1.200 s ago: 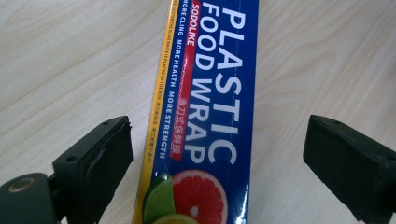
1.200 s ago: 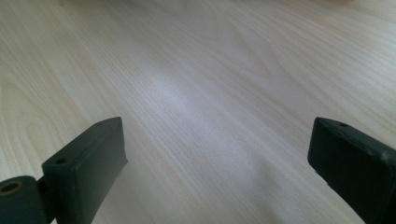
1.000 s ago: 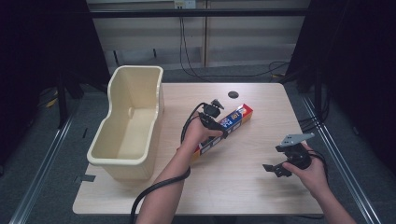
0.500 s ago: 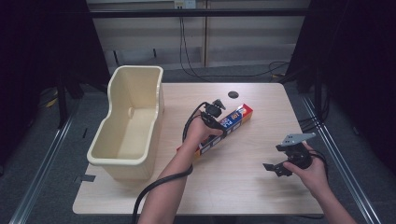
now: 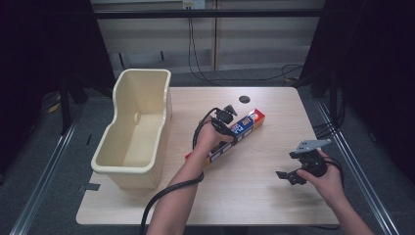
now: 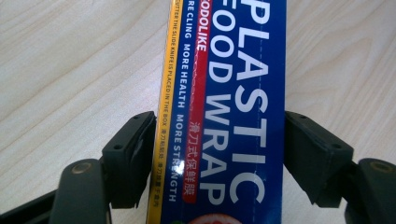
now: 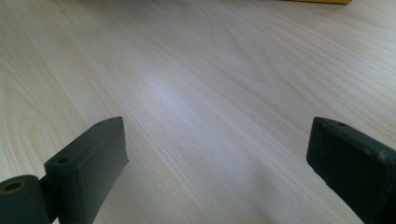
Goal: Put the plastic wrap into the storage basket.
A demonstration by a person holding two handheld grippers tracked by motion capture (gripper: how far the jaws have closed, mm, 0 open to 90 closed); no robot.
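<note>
A long blue, red and yellow plastic food wrap box (image 5: 248, 122) lies slantwise in the middle of the wooden table (image 5: 274, 205). My left gripper (image 5: 229, 133) comes down on its middle. Its jaws have just been closing, and in the left gripper view both pads (image 6: 133, 158) rest against the long sides of the box (image 6: 229, 93). My right gripper (image 5: 288, 166) is held in a hand near the table's right front, apart from the box. Its jaws (image 7: 217, 158) stand wide open over bare wood.
A tall cream plastic bin (image 5: 125, 169) stands along the table's left side, open at the top. A small black round disc (image 5: 244, 99) lies near the far edge. Cables trail from both grippers; the table's right edge runs close beside my right hand.
</note>
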